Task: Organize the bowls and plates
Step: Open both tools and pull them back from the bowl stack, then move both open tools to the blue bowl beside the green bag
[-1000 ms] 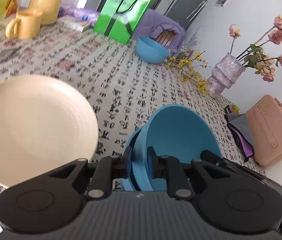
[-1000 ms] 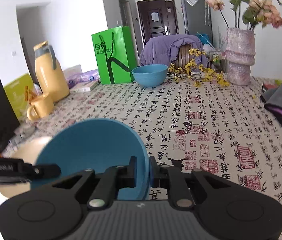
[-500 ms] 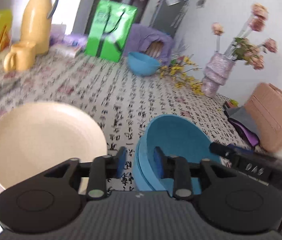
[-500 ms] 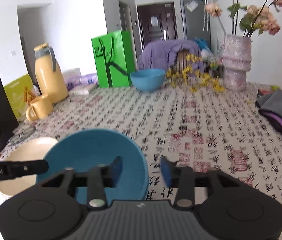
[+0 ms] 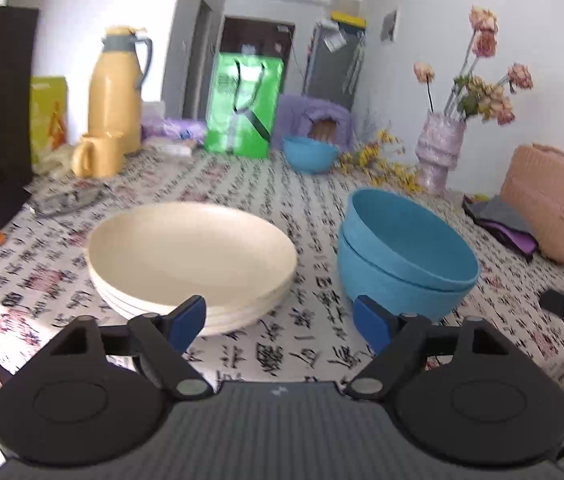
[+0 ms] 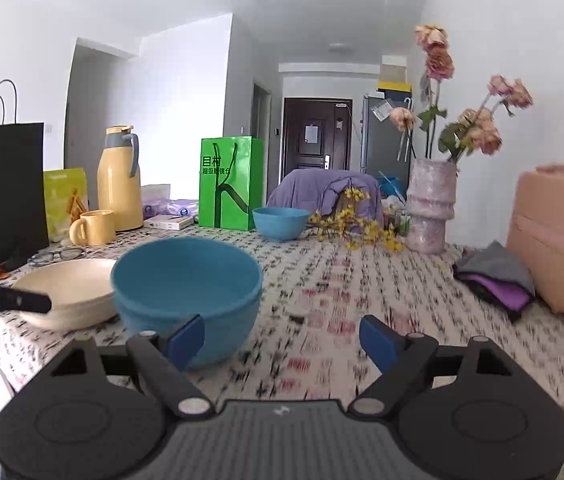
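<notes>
Both claws have just been opening and now stand wide apart with nothing between them: the left gripper (image 5: 280,322) faces the gap between the stack of cream round plates (image 5: 192,258) and the two nested blue plastic bowls (image 5: 404,252), while the right gripper (image 6: 282,338) sits just beside the bowls. Both stacks rest near the front edge of the calligraphy-print tablecloth (image 6: 362,300). A third blue bowl (image 6: 281,222) waits far back by the green paper bag (image 6: 228,182); reaching for it, a low finger could likely clip the nested bowls or drag the cloth.
</notes>
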Demonstrator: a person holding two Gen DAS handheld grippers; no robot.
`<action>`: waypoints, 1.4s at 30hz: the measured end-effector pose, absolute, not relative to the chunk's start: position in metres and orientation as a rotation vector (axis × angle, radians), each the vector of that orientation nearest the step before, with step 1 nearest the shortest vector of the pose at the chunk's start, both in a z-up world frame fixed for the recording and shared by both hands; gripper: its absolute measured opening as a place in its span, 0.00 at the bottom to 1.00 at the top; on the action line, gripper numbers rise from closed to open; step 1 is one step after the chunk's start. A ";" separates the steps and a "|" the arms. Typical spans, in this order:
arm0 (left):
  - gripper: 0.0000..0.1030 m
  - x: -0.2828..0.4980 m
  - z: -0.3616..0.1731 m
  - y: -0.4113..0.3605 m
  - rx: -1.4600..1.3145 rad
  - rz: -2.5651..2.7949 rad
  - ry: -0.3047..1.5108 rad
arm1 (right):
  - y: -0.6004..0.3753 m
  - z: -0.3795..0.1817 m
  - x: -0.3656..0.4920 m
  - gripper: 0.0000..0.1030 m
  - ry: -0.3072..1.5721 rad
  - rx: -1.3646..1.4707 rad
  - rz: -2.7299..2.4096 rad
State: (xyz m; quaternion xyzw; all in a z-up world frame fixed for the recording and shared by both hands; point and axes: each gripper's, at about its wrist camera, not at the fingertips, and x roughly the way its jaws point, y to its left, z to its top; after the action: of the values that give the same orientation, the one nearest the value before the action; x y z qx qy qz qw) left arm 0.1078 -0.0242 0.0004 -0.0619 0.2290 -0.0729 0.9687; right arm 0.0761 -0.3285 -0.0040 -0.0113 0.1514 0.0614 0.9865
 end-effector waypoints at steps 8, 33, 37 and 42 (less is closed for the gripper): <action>0.85 0.108 0.002 -0.018 -0.113 -0.108 0.467 | -0.328 0.001 0.074 0.82 0.285 -0.007 0.114; 1.00 0.272 0.061 0.002 -0.067 -0.075 0.488 | -0.342 0.053 0.264 0.82 0.378 0.035 0.166; 1.00 0.337 0.082 0.005 -0.091 -0.106 0.542 | -0.360 0.072 0.337 0.82 0.415 0.046 0.186; 1.00 0.425 0.102 -0.003 -0.130 -0.185 0.611 | -0.373 0.089 0.435 0.81 0.490 0.043 0.221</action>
State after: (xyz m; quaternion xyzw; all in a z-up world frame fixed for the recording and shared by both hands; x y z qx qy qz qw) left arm 0.4253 -0.0031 0.1019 -0.0641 0.2999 -0.0911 0.9474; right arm 0.4347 -0.3731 0.0890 0.0211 0.2420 0.1090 0.9639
